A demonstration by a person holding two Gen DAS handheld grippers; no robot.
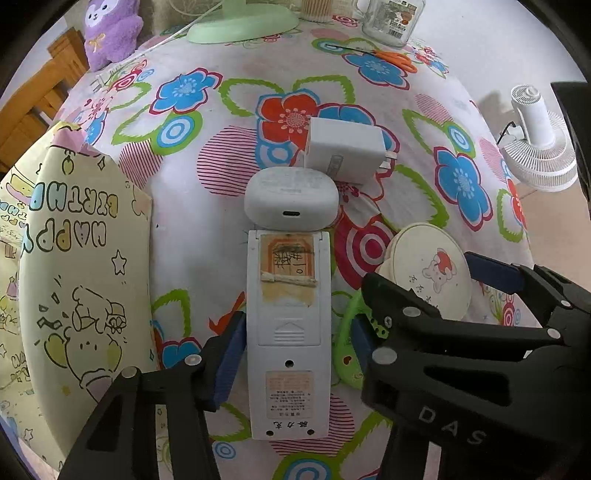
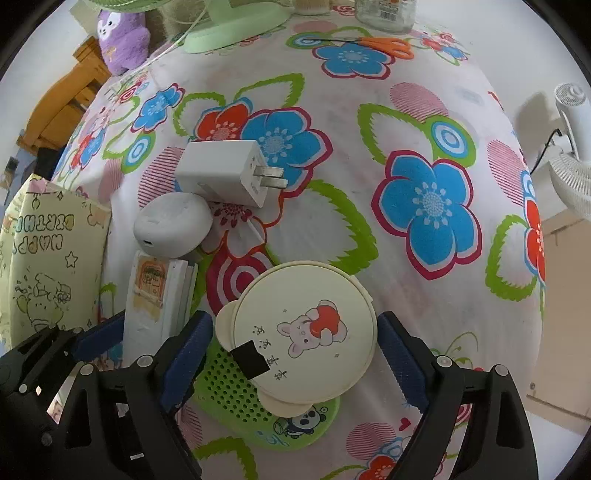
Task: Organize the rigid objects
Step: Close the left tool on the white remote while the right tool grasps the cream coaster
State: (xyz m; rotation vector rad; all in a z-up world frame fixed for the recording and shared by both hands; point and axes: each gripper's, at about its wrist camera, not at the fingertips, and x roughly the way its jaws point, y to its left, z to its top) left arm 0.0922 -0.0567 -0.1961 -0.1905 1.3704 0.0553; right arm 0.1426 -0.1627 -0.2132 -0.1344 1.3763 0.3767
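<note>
A white remote lies face down on the flowered cloth, between the open fingers of my left gripper; it also shows in the right wrist view. A white earbud case touches its far end, and a white plug adapter lies just beyond. A round cream lid with a bunny picture rests on a green perforated mat, between the open fingers of my right gripper. The right gripper's fingers straddle the lid in the left wrist view.
A yellow "Happy Birthday" paper bag lies at the left. Orange scissors, a glass jar, a green fan base and a purple plush toy stand at the far edge. A white fan is beyond the right edge.
</note>
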